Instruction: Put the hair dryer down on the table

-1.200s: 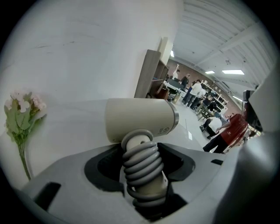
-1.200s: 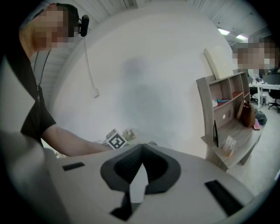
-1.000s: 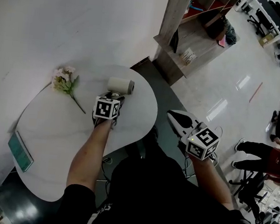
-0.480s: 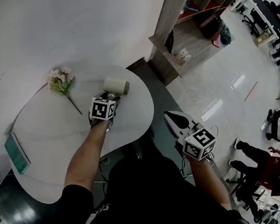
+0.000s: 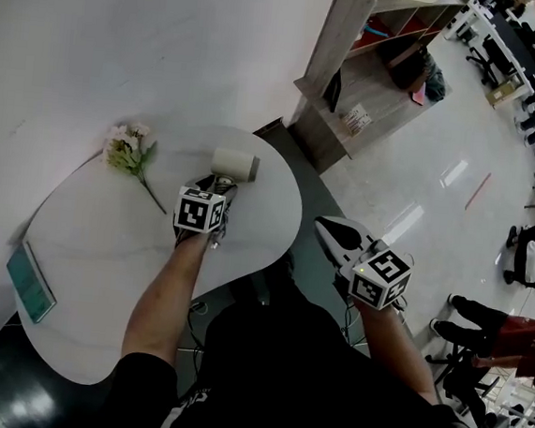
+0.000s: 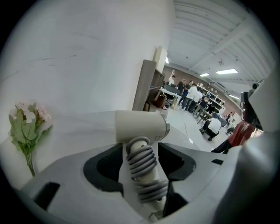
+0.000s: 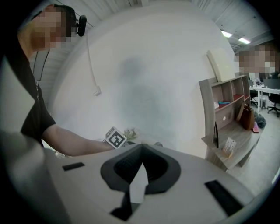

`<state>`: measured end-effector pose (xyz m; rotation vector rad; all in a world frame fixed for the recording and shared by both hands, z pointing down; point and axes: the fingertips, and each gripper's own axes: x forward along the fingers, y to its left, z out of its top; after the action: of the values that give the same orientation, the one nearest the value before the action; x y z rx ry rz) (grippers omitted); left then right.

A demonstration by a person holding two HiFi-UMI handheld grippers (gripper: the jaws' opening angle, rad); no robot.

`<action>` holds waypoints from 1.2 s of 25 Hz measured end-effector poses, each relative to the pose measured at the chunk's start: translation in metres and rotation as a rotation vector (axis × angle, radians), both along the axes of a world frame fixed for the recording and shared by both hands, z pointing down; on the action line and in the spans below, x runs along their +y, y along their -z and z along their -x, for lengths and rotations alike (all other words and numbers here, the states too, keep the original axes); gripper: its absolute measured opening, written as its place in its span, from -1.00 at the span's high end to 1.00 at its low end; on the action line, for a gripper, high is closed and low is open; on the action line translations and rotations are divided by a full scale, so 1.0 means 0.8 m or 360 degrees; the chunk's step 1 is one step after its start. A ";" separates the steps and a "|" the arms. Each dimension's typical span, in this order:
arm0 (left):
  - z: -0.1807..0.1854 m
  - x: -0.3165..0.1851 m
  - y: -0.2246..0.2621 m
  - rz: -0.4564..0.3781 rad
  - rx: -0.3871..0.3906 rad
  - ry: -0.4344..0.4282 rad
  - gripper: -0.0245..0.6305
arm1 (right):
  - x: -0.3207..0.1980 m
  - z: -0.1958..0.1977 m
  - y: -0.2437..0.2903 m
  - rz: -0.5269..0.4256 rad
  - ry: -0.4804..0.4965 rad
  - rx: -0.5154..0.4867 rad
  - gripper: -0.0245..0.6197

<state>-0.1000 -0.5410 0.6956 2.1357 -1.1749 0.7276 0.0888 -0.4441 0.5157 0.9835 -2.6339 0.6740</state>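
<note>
little has shifted since the earlier frames: the left gripper (image 5: 219, 188) remains over the table (image 5: 86, 238), jaws clamped on the handle of the hair dryer (image 6: 140, 126), which is wound with its cord (image 6: 141, 161). the barrel sits low over the tabletop near the far edge; contact with the surface cannot be confirmed. the right gripper (image 7: 141, 164) hangs off the table, jaws together, empty. risk noted: released before seating, the round barrel may roll toward the edge; the coils may snag a jaw on withdrawal.
</note>
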 end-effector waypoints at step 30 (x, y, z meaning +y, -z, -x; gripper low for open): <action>0.108 0.132 0.307 -0.0972 0.0135 0.0326 0.20 | 0.010 0.075 0.119 -0.0350 0.0217 -0.0093 0.90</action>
<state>-0.1865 -0.4351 0.4499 2.4338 -1.6971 0.1897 0.0286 -0.4364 0.4209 0.8398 -2.8413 0.3943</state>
